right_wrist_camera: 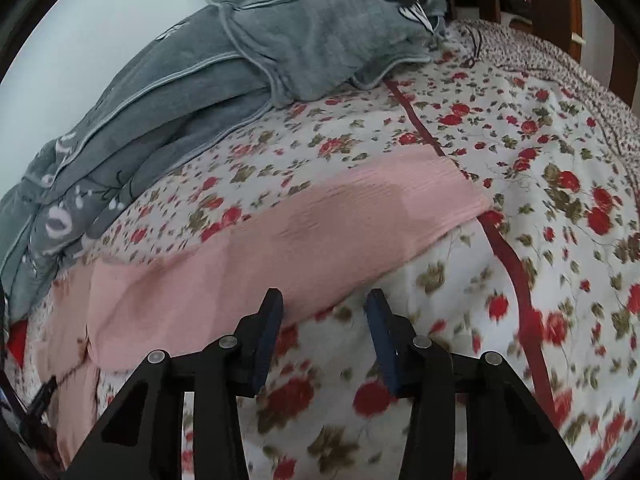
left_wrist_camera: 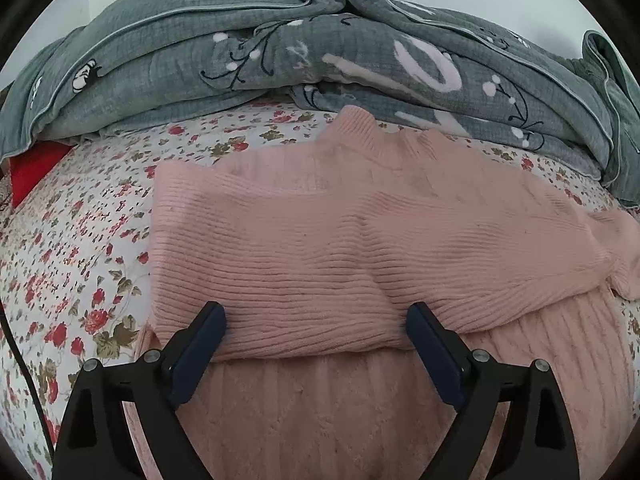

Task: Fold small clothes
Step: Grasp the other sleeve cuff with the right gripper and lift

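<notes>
A pink ribbed knit sweater (left_wrist_camera: 328,240) lies flat on the flowered bedsheet (left_wrist_camera: 80,248), collar toward the back. One sleeve is folded across its body, with the edge near my left gripper (left_wrist_camera: 316,320). That gripper is open and empty, its fingers straddling the folded sleeve's lower edge just above the sweater. In the right wrist view the other sleeve (right_wrist_camera: 320,216) stretches out to the right over the sheet (right_wrist_camera: 520,240). My right gripper (right_wrist_camera: 326,300) is open and empty, just in front of that sleeve's near edge.
A rumpled grey quilt (left_wrist_camera: 280,52) is piled along the back of the bed, also in the right wrist view (right_wrist_camera: 200,80). A red item (left_wrist_camera: 32,172) lies at the far left under the quilt. A wooden bed frame (right_wrist_camera: 560,8) stands at the upper right.
</notes>
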Available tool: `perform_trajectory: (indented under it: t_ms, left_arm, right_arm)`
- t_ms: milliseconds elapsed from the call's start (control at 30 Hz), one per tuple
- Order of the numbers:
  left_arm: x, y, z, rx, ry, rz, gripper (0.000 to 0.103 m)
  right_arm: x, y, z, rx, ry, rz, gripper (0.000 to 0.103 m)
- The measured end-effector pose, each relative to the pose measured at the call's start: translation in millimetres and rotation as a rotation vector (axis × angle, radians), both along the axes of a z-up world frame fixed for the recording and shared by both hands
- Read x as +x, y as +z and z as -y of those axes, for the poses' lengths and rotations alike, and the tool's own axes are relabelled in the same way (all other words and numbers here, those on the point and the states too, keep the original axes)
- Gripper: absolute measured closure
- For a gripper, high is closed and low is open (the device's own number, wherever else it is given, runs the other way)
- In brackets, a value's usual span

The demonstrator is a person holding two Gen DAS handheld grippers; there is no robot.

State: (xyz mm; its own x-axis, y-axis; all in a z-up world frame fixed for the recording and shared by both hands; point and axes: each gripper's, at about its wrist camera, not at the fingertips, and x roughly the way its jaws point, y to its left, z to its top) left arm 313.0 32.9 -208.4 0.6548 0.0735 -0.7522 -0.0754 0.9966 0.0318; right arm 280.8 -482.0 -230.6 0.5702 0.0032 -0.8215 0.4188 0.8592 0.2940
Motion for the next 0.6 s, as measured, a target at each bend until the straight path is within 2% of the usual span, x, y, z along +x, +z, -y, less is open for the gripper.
perform_trajectory:
  t_ms: [133,233,267,333,367,467,533,600]
  left_arm:
    - [4.5,-1.6,-1.9,-0.016,-0.006,-0.006,0.007]
    - [5.4,-2.2,-3.8,-0.031,-0.009,-0.005,0.007]
    - [5.6,-2.4,-4.2,-0.035,-0.009,-0.005,0.007]
    - [5.8,-2.9,-4.3,-0.038,-0.01,-0.005,0.006]
    - [6.0,-2.9,-4.3,-0.038,-0.011,-0.006,0.006]
    - [5.5,-1.9,-4.5,-0.042,-0.012,-0.003,0.006]
    - [3.9,-0.5,-5.0,-0.049,-0.012,0.005,0.006]
    - [1.7,2.1,-8.3,-0.076,-0.014,0.018,0.008]
  right_arm:
    - [14.9,-2.9,11.0,0.017,-0.027,-0.004,0.06]
    - [23.3,-5.9,20.4,-0.03,-0.094,-0.008,0.061]
    - [25.3,-6.4,24.4,-0.027,-0.109,-0.001,0.065]
    - [28.8,-3.1,27.4,-0.063,-0.129,0.01,0.091]
    - [29.9,-0.4,27.7,-0.088,-0.135,0.018,0.097]
    - [28.0,21.4,13.6,-0.186,-0.111,0.077,0.097]
    - [25.9,47.1,-8.1,-0.291,-0.101,0.115,0.097]
    - [26.2,76.6,-30.8,-0.327,-0.061,0.182,0.097]
